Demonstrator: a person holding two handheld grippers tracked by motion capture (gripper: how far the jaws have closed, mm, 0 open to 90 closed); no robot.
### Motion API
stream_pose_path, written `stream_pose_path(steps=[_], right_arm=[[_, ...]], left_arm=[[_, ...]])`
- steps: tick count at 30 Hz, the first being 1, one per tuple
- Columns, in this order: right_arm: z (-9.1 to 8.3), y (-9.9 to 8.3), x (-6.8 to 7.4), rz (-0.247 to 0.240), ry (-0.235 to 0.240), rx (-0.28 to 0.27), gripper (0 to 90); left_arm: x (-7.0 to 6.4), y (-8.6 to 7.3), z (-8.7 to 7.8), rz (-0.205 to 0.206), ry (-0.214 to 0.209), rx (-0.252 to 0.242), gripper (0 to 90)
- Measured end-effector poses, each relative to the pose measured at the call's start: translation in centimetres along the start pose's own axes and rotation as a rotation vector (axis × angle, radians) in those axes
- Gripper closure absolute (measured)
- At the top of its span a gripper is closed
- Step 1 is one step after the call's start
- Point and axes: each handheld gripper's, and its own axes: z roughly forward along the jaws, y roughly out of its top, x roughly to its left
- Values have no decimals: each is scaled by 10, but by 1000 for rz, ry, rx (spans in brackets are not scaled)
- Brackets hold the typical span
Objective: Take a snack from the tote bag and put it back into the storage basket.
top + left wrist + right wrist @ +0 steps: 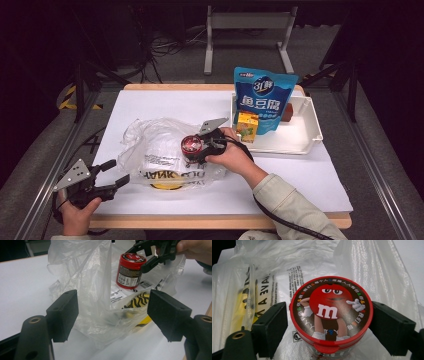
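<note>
A red-lidded M&M's jar [190, 144] [330, 305] sits upright over a crumpled clear plastic bag [150, 150] in the middle of the white table. My right gripper [194, 147] [329, 322] is shut on the jar, one jaw on each side of its lid. In the left gripper view the jar [130, 271] stands behind a raised fold of the bag [87, 277], with the right gripper [147, 255] clamped at its lid. My left gripper [119, 171] [112, 315] is open at the table's near left edge, its jaws pointing at the bag's near corner and holding nothing.
A white tray [310, 125] at the right back holds a tall blue pouch [264, 100], a small yellow box [247, 126] and a brown item [287, 112]. Yellow and black print [167, 177] shows through the bag. A cable trails from the right hand.
</note>
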Motion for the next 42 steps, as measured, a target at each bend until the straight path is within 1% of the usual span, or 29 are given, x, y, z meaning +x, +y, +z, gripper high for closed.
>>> stream_pose_path(steps=[3, 6, 10, 19, 22, 26, 31, 32, 39, 42], right_arm=[[2, -1, 0, -1, 1, 1, 181], [3, -2, -1, -12, -7, 4, 183], [4, -2, 0, -22, -5, 12, 187], [8, -4, 0, -21, 2, 21, 195], [8, -4, -1, -34, -5, 24, 225], [8, -4, 0, -59, -15, 28, 233], [8, -4, 1, -65, -22, 26, 241], [8, -4, 1, -67, -28, 29, 254], [8, -3, 5, -77, -35, 32, 256], [7, -1, 6, -78, -37, 16, 256]], left_arm=[[0, 0, 1, 2, 0, 1, 259], [0, 0, 1, 1, -1, 2, 259], [0, 0, 2, -2, -1, 4, 259], [1, 1, 2, 3, -3, 4, 259], [1, 1, 2, 1, -3, 3, 259], [1, 1, 2, 0, -2, 3, 259], [1, 1, 2, 0, -3, 4, 259], [1, 1, 2, 1, -3, 3, 259], [1, 1, 3, 2, -5, 3, 259], [1, 1, 3, 3, -6, 4, 259]])
